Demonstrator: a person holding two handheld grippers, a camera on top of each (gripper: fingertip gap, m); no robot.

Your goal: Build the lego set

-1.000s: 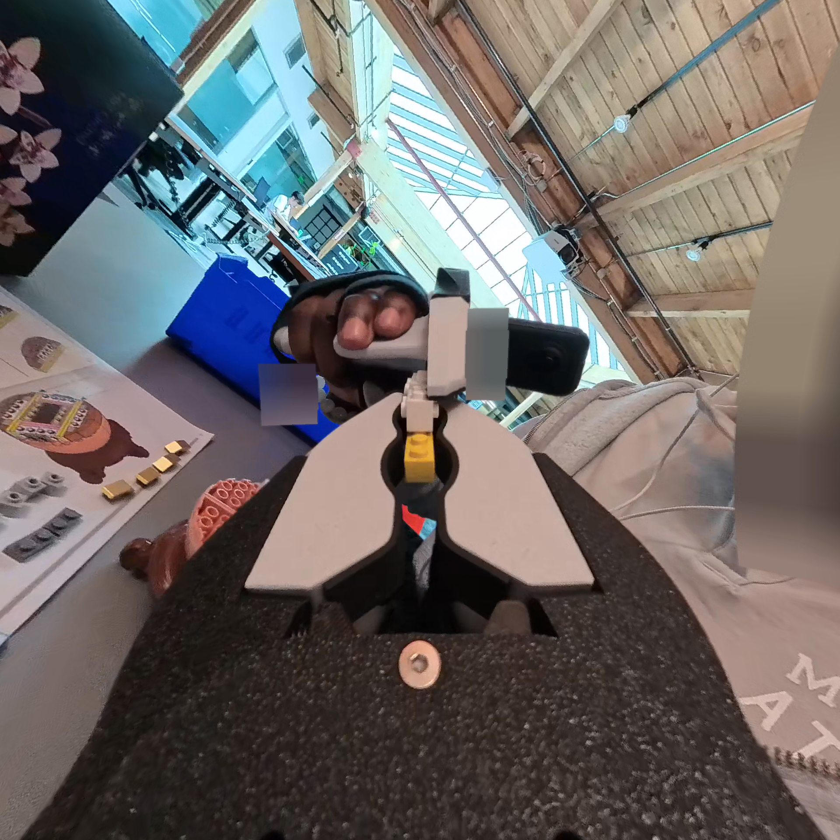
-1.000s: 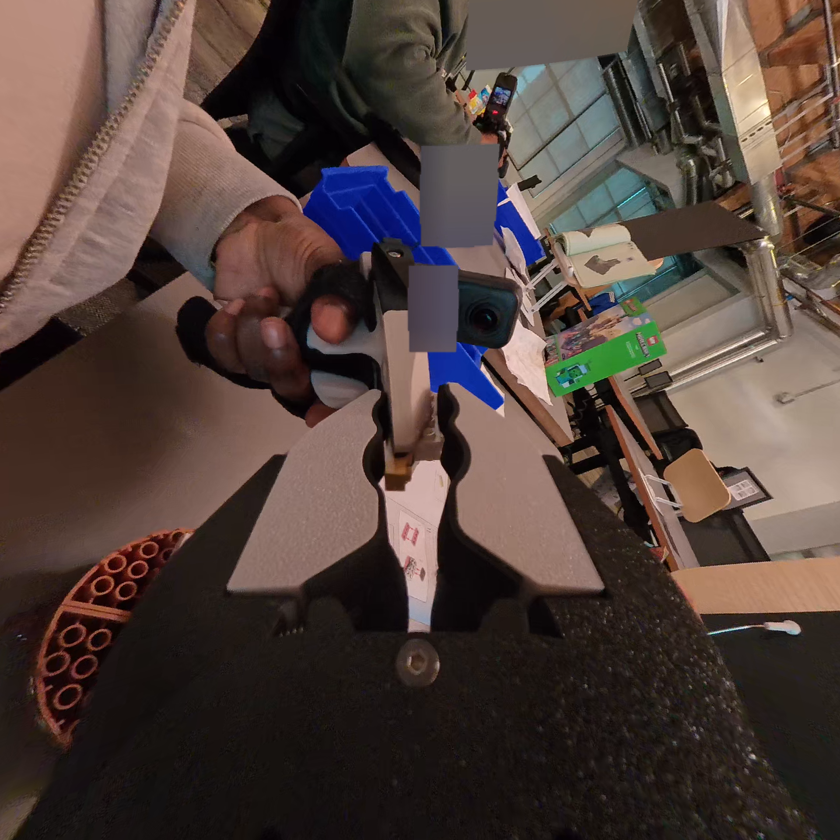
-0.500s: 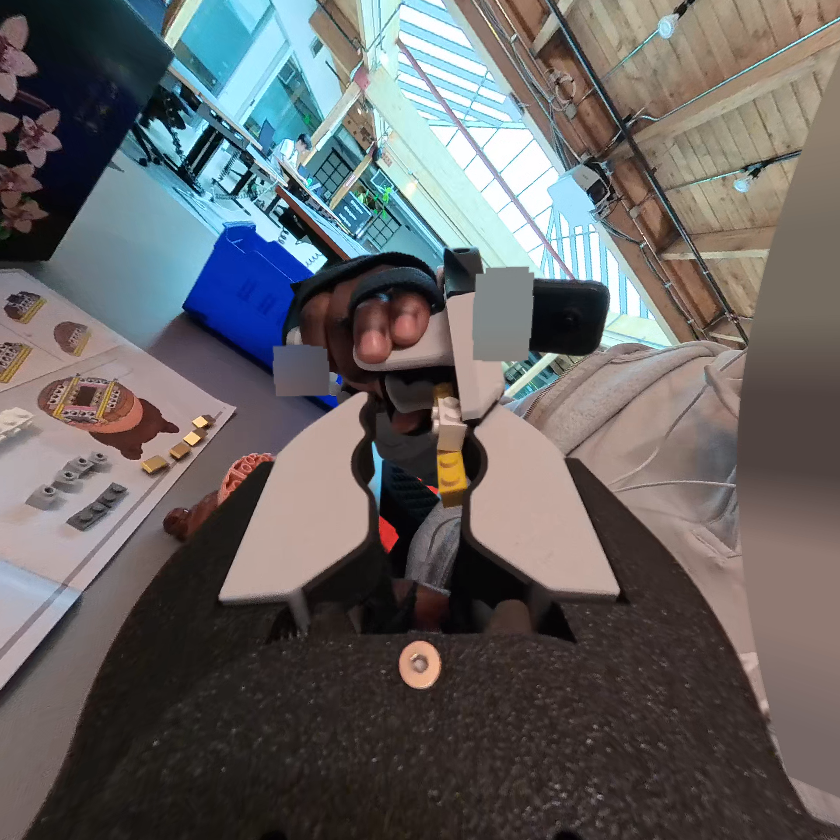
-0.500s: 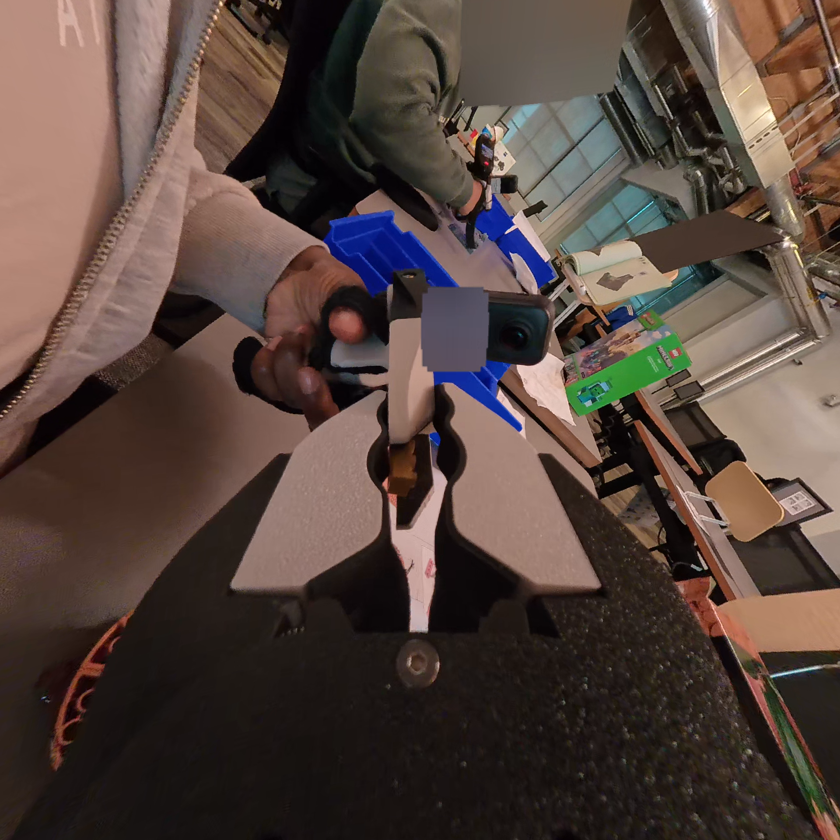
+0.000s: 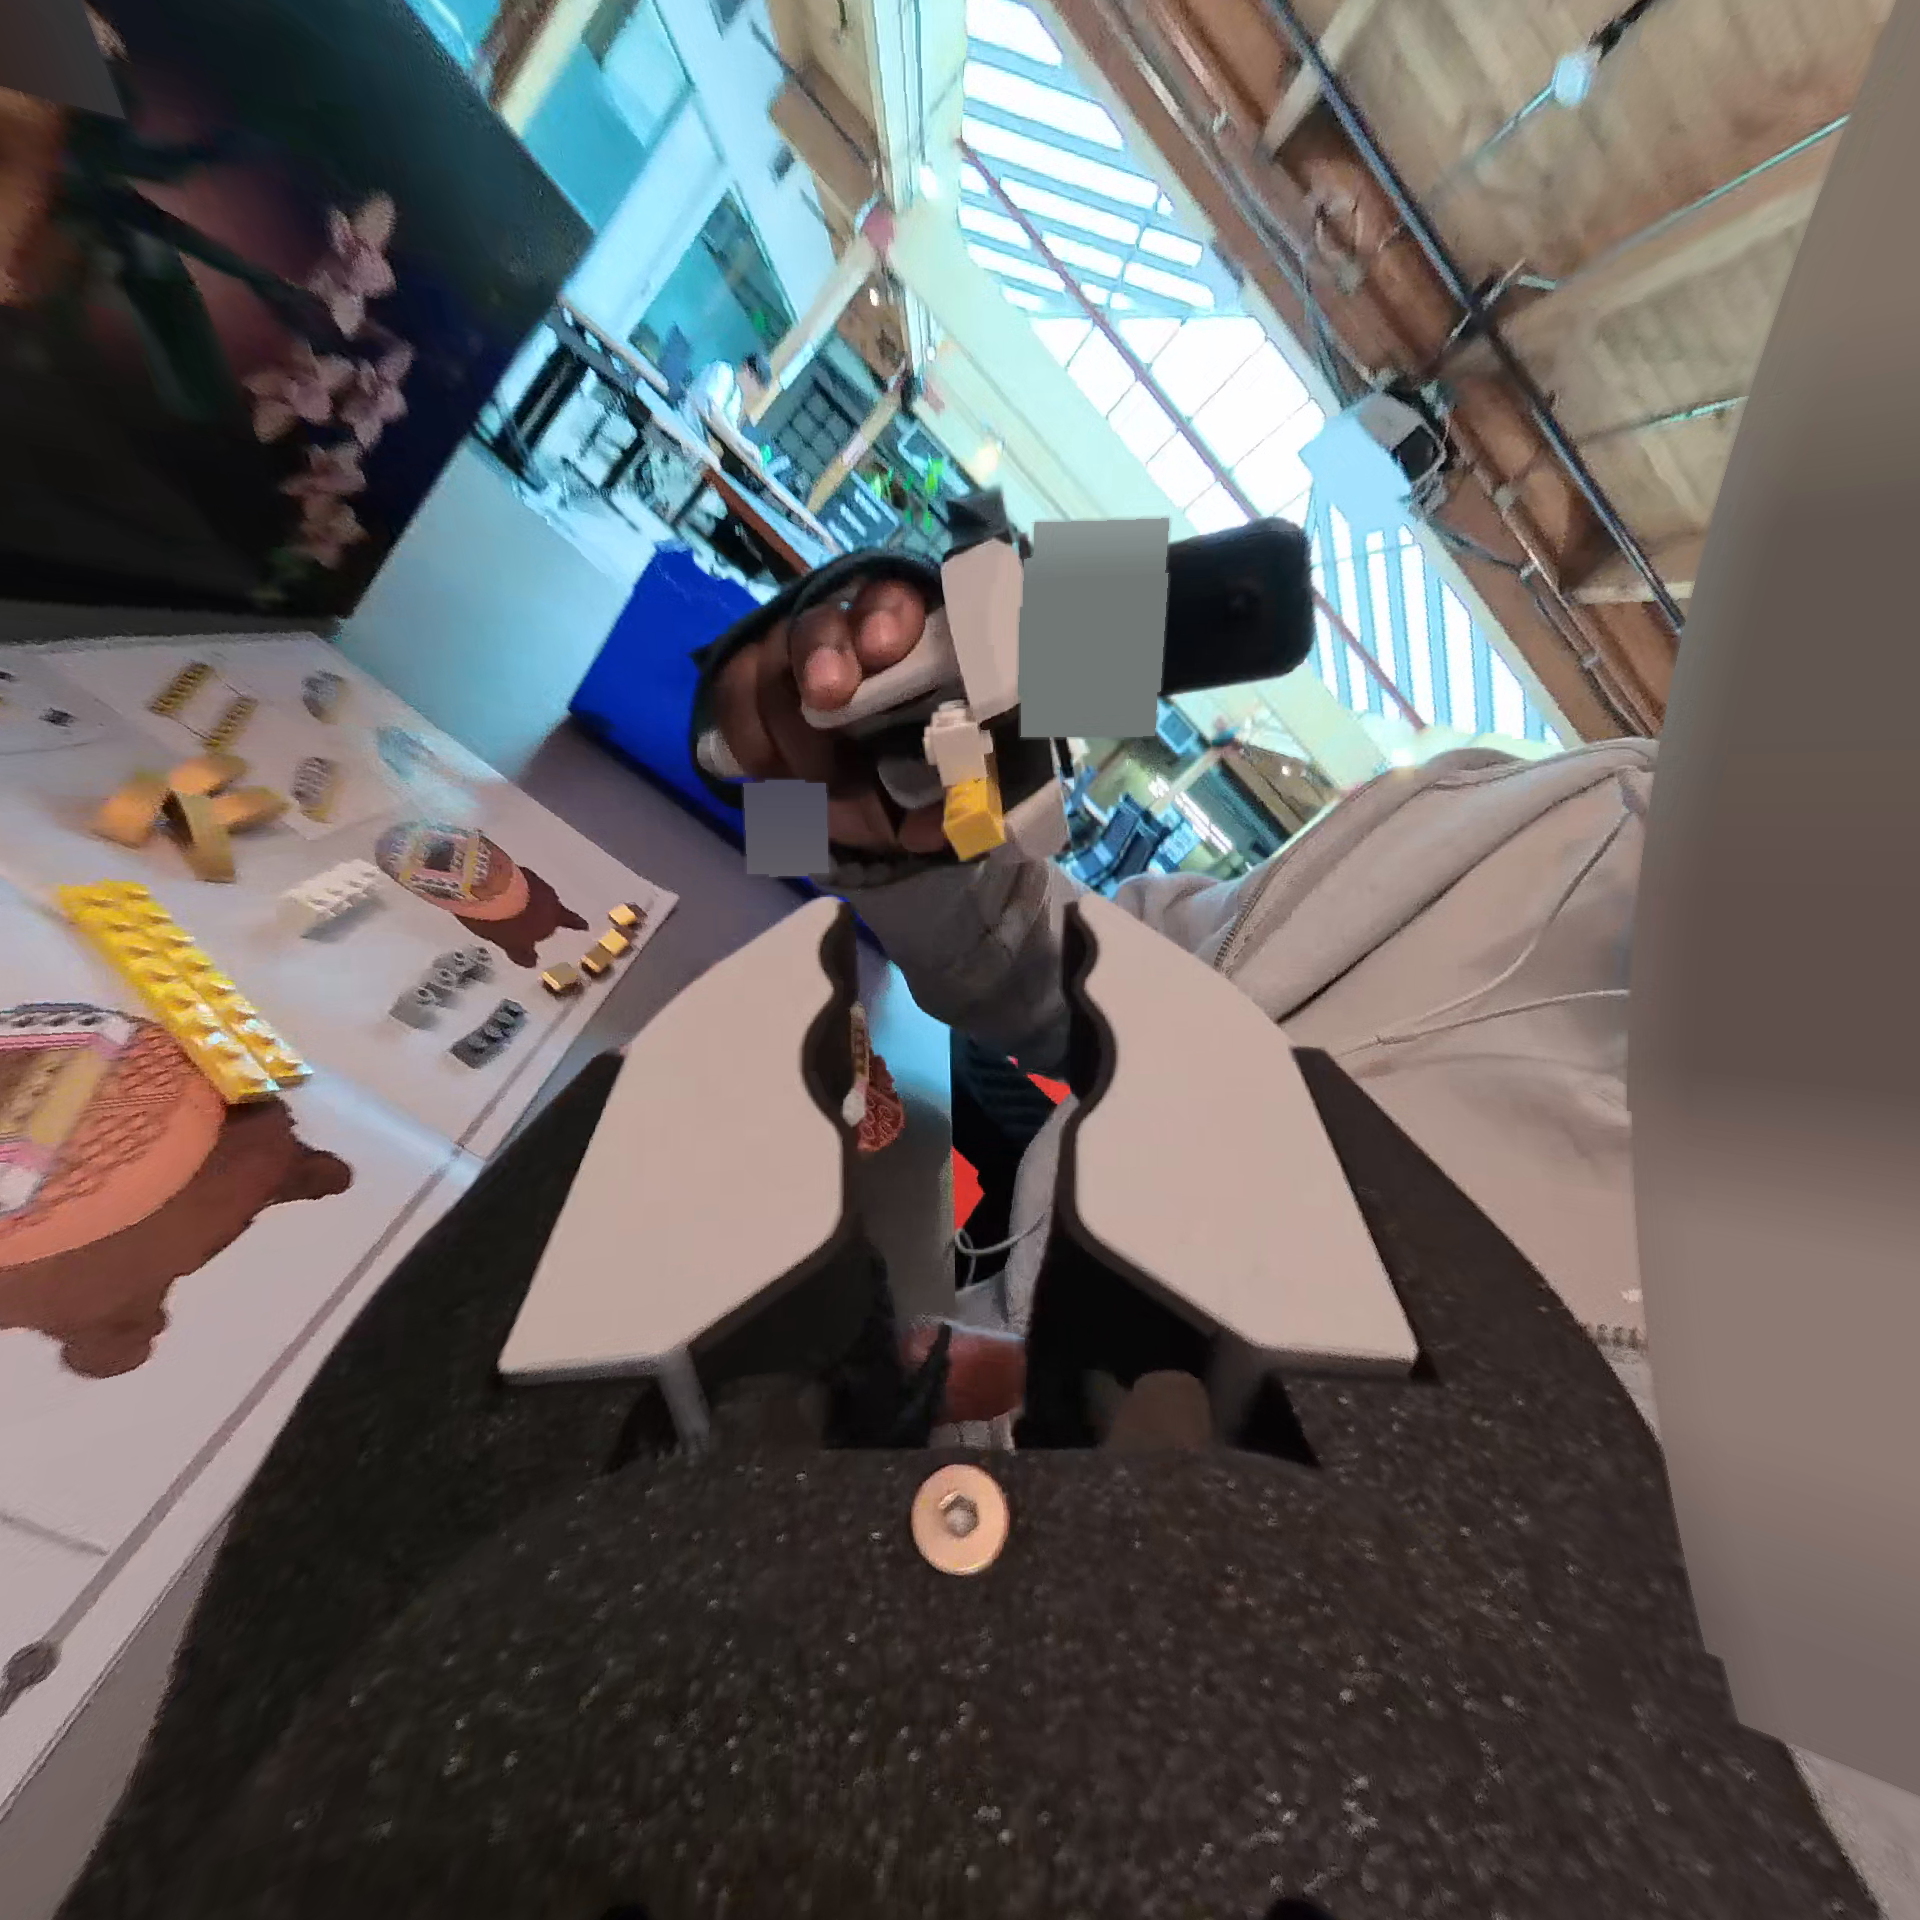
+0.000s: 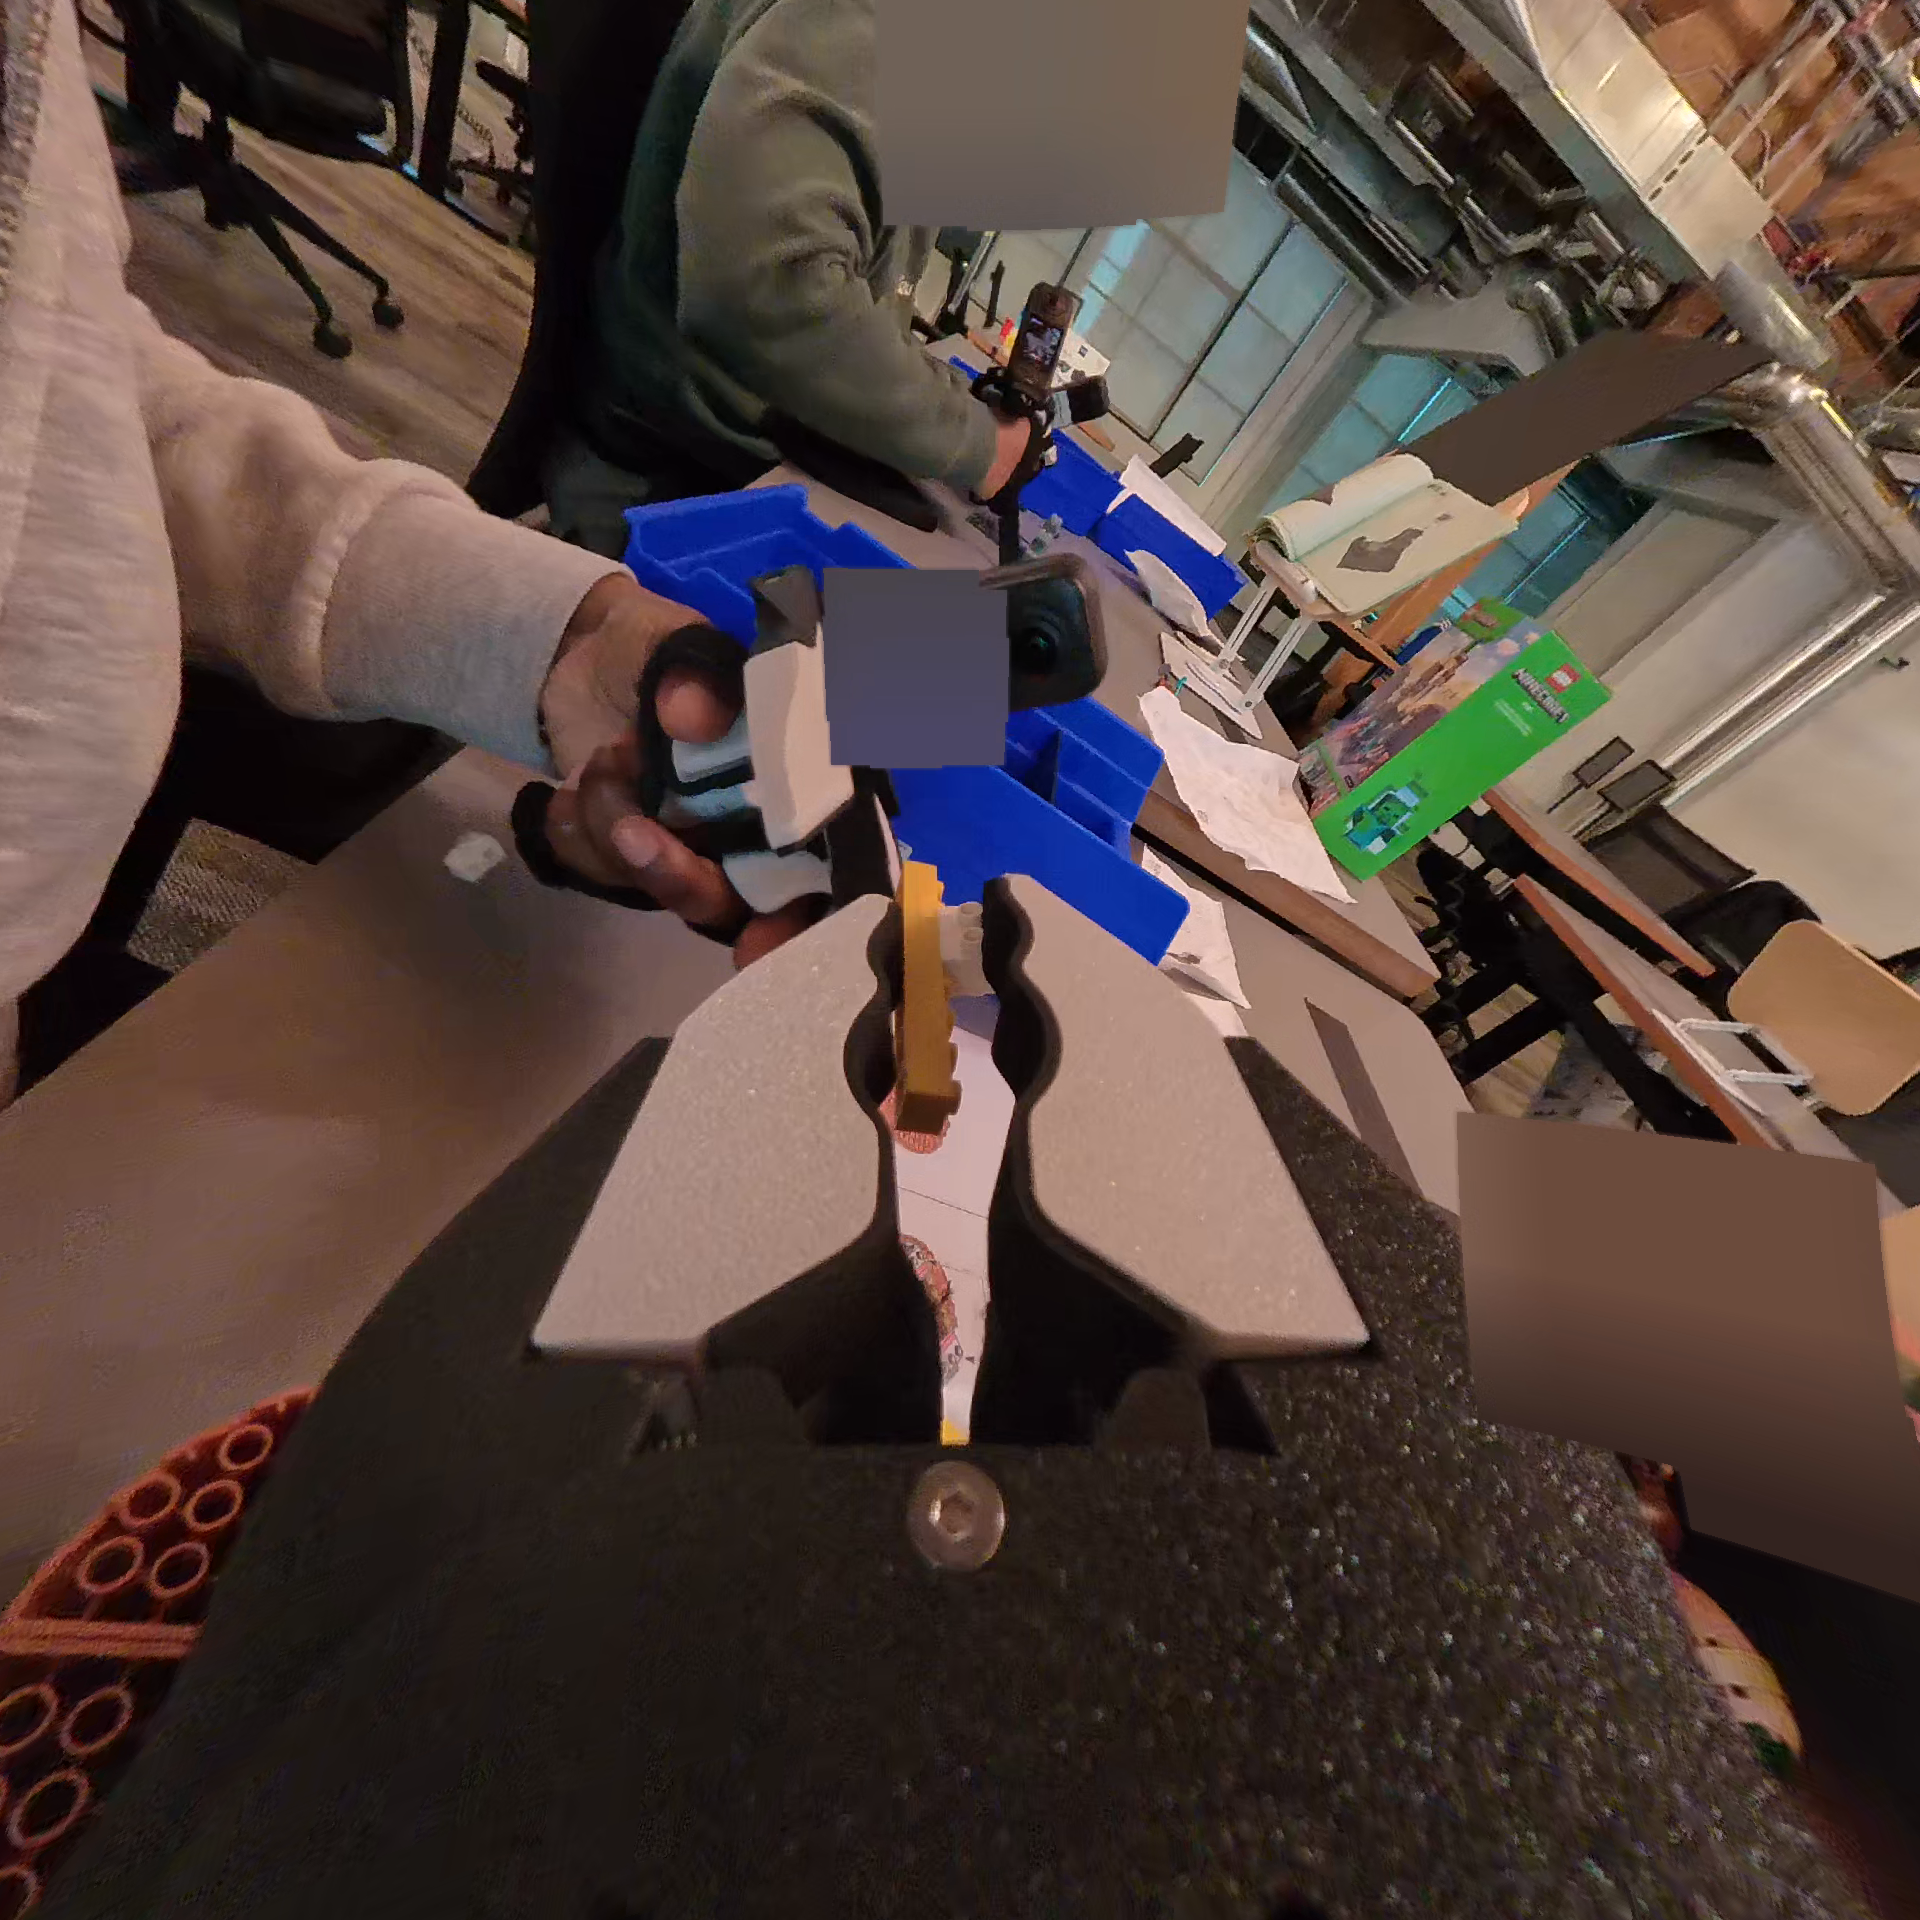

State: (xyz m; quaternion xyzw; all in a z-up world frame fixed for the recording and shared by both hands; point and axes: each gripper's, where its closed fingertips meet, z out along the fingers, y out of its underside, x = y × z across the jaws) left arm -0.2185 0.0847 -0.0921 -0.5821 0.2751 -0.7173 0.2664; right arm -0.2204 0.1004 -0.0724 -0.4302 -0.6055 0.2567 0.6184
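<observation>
Left tongs (image 5: 961, 997) drawn back and opened, right tongs (image 6: 940, 966) gripping yellow-white piece (image 6: 928, 1013)

A green box (image 6: 1455, 738) at two o'clock in the right wrist view bears a logo and title. The instruction sheet (image 5: 416, 1091) at nine o'clock in the left wrist view shows no legible print.

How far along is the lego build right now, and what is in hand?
Done: a small yellow and white piece is joined and gripped by the right gripper. In hand: the left gripper is open and empty. Left: the long yellow plates, gold pieces, grey pieces and white brick lie loose on the instruction sheet.
</observation>
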